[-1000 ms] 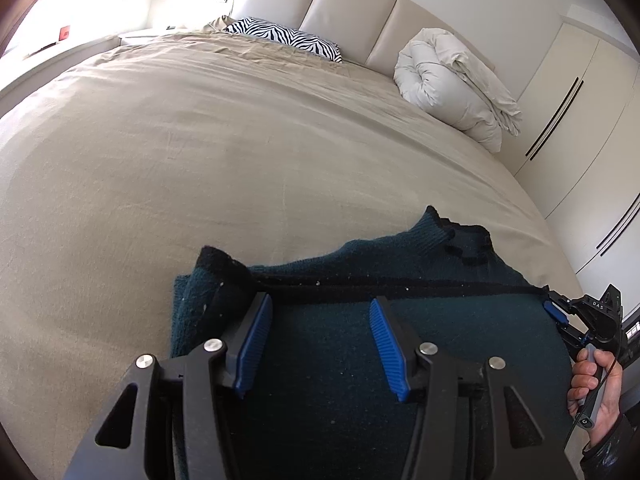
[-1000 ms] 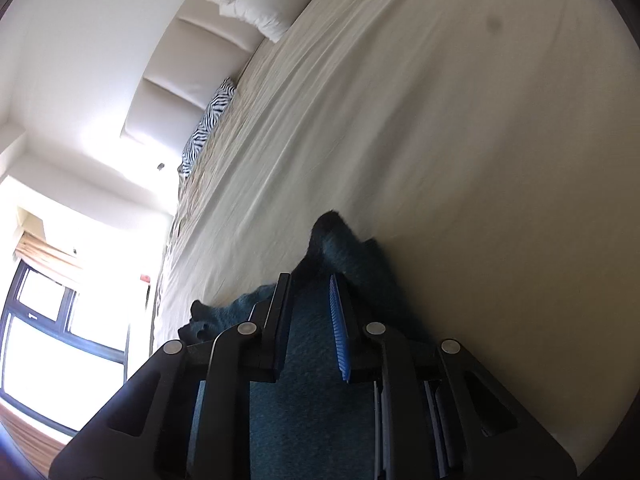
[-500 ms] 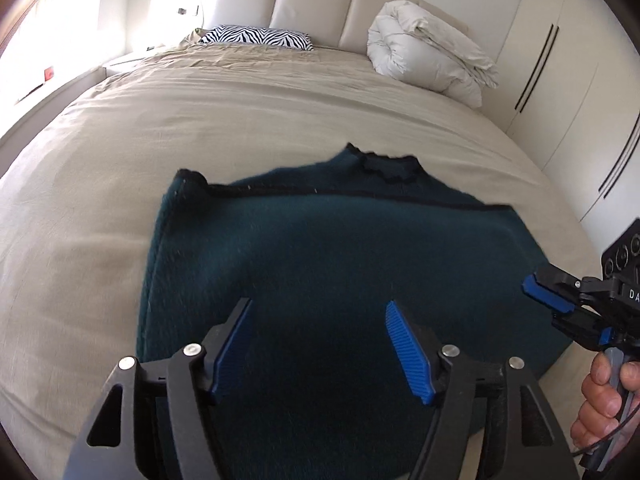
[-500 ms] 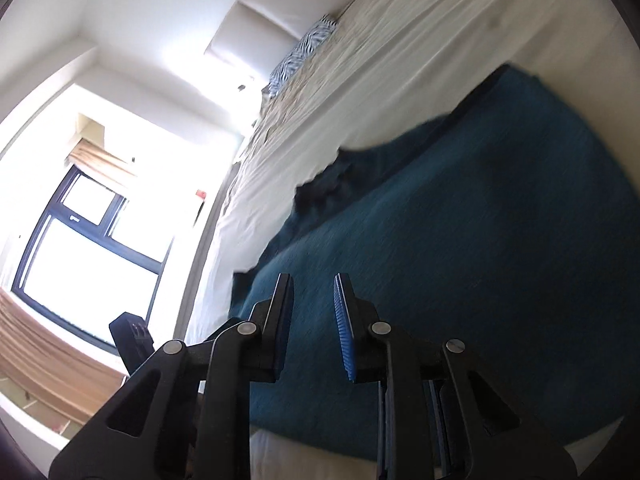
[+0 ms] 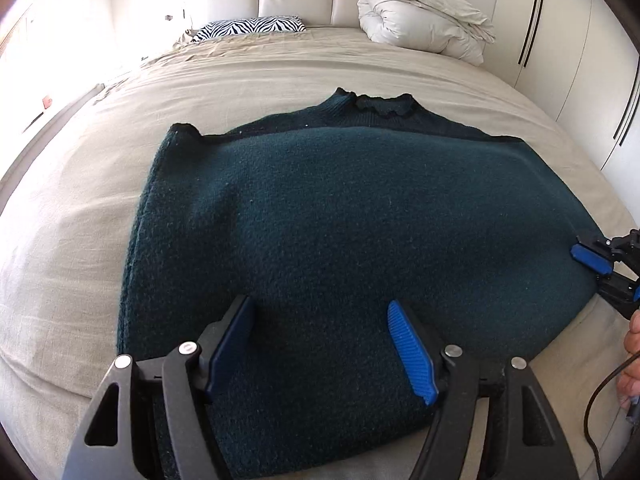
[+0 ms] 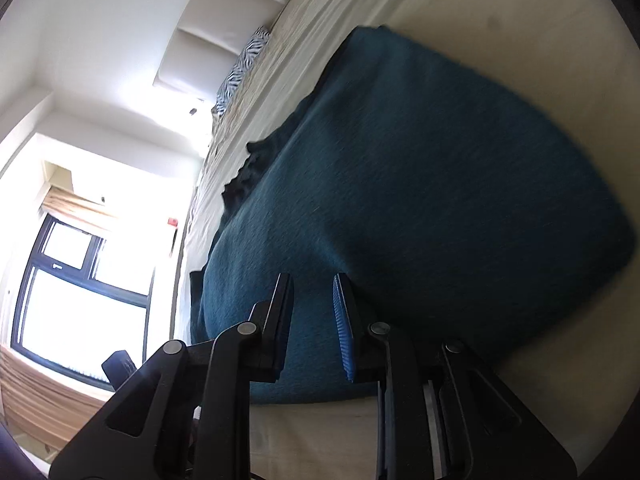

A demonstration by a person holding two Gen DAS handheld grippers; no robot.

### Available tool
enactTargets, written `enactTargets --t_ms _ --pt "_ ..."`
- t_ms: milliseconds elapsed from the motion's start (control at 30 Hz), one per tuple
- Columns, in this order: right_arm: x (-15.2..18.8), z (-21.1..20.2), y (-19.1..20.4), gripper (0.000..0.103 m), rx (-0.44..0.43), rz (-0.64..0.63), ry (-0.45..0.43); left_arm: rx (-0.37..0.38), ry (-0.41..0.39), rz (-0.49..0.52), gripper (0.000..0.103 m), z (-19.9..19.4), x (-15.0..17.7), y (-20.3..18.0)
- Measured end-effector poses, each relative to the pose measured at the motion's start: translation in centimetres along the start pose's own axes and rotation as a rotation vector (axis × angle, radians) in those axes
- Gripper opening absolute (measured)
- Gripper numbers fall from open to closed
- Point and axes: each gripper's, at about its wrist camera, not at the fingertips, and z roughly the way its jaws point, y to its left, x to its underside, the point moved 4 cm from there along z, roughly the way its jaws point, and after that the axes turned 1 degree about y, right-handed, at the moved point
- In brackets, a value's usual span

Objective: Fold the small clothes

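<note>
A dark teal knitted sweater [image 5: 352, 220] lies folded in half on the beige bed [image 5: 80, 200], its collar [image 5: 376, 104] toward the headboard. My left gripper [image 5: 320, 336] is open and empty just above the sweater's near edge. My right gripper [image 6: 312, 312] has its jaws a small gap apart with nothing between them, above the sweater [image 6: 420, 200]. It also shows in the left wrist view [image 5: 600, 272] at the sweater's right edge.
A rolled white duvet [image 5: 420, 20] and a zebra-print pillow [image 5: 248, 28] lie at the padded headboard. White wardrobe doors [image 5: 580, 60] stand to the right. A window [image 6: 80, 300] is on the left wall.
Both grippers let go of the sweater's hem after laying it toward the collar. They drew back toward the near edge, and the right gripper's jaws parted.
</note>
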Motion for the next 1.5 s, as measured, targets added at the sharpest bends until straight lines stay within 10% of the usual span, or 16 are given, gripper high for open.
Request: enactTargets --t_ms 400,700,1067,1500 --pt "-2.1 -8.8 -4.3 0.020 0.089 0.072 -0.196 0.018 -0.019 -0.005 0.073 -0.1 0.2 0.1" --pt "0.3 -4.0 5.4 0.026 0.033 -0.183 -0.053 0.100 -0.105 -0.169 0.073 -3.3 -2.0 5.0" --pt "4.9 5.7 12.9 0.027 -0.016 -0.373 0.163 -0.015 -0.130 -0.187 0.072 -1.1 -5.8 10.4" --pt "2.8 6.5 7.0 0.027 0.038 -0.247 0.147 0.048 -0.050 -0.256 0.073 0.6 -4.1 12.1"
